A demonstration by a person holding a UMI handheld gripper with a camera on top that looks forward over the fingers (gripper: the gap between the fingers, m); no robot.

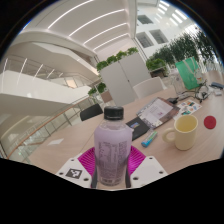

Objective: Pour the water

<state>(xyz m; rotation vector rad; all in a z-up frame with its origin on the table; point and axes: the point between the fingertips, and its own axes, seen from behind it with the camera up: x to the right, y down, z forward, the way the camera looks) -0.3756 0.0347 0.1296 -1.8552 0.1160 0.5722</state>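
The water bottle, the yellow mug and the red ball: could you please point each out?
water bottle (110,155), gripper view, on its label.
yellow mug (183,132), gripper view, on its outer wall.
red ball (210,121), gripper view, on its middle.

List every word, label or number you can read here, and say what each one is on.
No text is readable.
Bottle, held between the gripper fingers: label print too blurred to read.
Black-and-white marker squares on the fingers: patterns, not words.
Papers beyond the cream mug: too small.

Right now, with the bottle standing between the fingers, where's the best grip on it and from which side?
Grip the water bottle on its straight body below the black cap, side-on from the gripper side. It stands upright with parallel walls that suit the pads, and the fingers already flank it. That approach also stays away from the yellow mug beyond.
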